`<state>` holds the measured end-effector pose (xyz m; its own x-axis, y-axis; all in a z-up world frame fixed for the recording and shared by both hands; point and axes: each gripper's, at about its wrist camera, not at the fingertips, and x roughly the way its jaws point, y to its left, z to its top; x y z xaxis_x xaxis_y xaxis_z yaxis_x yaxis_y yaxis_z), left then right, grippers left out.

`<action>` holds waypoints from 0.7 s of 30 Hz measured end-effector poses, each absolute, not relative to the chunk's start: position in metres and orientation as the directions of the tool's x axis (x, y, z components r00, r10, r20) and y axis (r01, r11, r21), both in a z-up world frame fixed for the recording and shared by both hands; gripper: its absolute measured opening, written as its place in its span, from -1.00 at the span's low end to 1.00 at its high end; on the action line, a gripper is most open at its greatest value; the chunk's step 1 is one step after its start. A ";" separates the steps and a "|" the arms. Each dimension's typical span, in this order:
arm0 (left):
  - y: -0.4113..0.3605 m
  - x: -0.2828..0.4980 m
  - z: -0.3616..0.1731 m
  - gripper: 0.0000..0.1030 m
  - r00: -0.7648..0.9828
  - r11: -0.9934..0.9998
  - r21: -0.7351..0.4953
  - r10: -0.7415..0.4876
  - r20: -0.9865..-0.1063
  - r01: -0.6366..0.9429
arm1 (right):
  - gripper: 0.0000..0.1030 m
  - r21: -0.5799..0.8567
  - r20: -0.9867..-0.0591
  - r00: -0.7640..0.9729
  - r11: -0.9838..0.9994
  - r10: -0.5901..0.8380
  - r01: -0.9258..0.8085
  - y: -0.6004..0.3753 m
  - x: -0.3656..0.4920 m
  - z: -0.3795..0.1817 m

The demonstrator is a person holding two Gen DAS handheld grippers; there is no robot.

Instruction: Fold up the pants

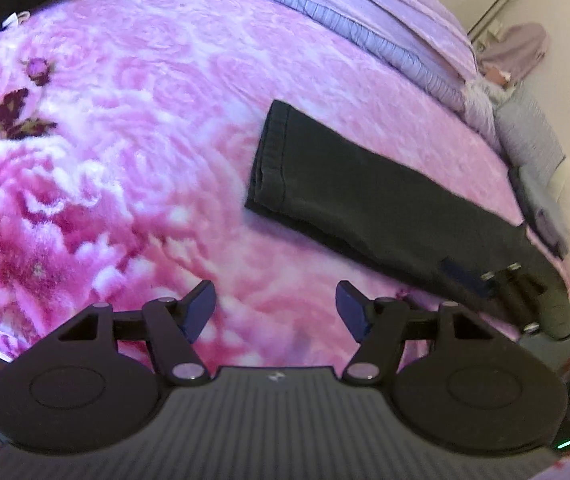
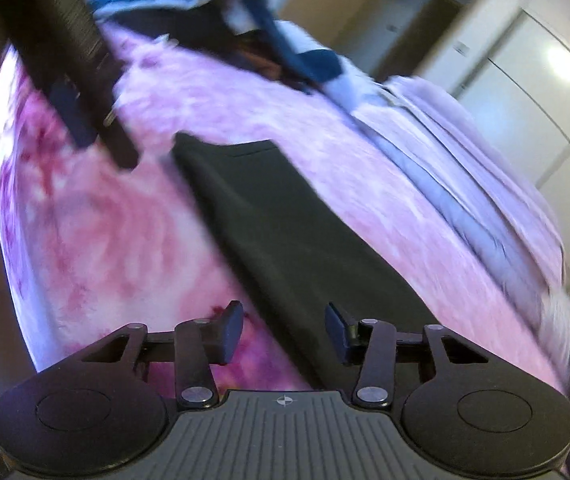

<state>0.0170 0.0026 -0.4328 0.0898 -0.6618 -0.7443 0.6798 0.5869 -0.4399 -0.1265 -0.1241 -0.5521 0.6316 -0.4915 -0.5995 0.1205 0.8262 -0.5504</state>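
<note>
- Dark pants (image 1: pixel 365 200), folded into a long strip, lie flat on the pink floral blanket (image 1: pixel 145 120); the cuff end points to 10 o'clock in the left wrist view
- Left claw (image 1: pixel 275 308) hovers released over the blanket; nothing between its pads
- Right claw (image 2: pixel 283 330) is released above the strip
- Pillows (image 1: pixel 385 20) at 1 o'clock

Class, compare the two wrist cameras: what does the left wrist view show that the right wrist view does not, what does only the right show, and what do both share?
Only the left wrist view shows the stitched hem end of the dark pants, the dark flower print on the blanket, and the grey cushions by the wall.

Only the right wrist view shows the pile of blue and white clothes at the far edge, the white wardrobe doors and the left gripper from outside.

Both show the pants lying flat on the pink blanket, lilac bedding, and open, empty jaws.
</note>
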 end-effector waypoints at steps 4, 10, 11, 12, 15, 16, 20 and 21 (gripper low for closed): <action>0.004 0.029 -0.435 0.16 0.075 0.588 -0.496 -0.690 -0.720 0.639 | -0.50 -0.691 -0.568 0.627 0.723 -0.533 -0.012 -0.111 -0.105 -0.582; 0.005 0.042 -0.442 0.14 0.066 0.600 -0.553 -0.710 -0.701 0.577 | -0.77 -0.762 -0.536 0.617 0.645 -0.577 -0.059 -0.113 -0.084 -0.606; 0.005 0.043 -0.442 0.13 0.066 0.602 -0.559 -0.712 -0.699 0.570 | -0.84 -0.751 -0.534 0.621 0.659 -0.573 -0.038 -0.117 -0.084 -0.605; 0.004 0.044 -0.442 0.11 0.066 0.603 -0.562 -0.713 -0.698 0.565 | -0.87 -0.725 -0.536 0.631 0.688 -0.561 -0.004 -0.122 -0.087 -0.600; -0.001 0.042 -0.438 0.08 0.078 0.595 -0.558 -0.722 -0.688 0.578 | -0.90 -0.510 -0.534 0.680 0.833 -0.503 0.216 -0.150 -0.098 -0.569; -0.004 0.041 -0.435 0.05 0.083 0.588 -0.558 -0.728 -0.680 0.585 | -0.90 -0.406 -0.514 0.704 0.862 -0.490 0.304 -0.162 -0.104 -0.555; -0.020 0.032 -0.411 0.02 0.107 0.535 -0.567 -0.779 -0.618 0.626 | -0.90 0.076 -0.406 0.769 0.821 -0.493 0.566 -0.216 -0.150 -0.503; -0.026 0.028 -0.403 0.02 0.107 0.512 -0.573 -0.798 -0.593 0.640 | -0.90 0.172 -0.375 0.776 0.784 -0.508 0.596 -0.229 -0.164 -0.493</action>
<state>0.0282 -0.0260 -0.4025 0.1072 -0.7981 -0.5928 0.6403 0.5116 -0.5730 -0.1640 -0.2288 -0.4934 0.7756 -0.5079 -0.3747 0.5964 0.7841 0.1716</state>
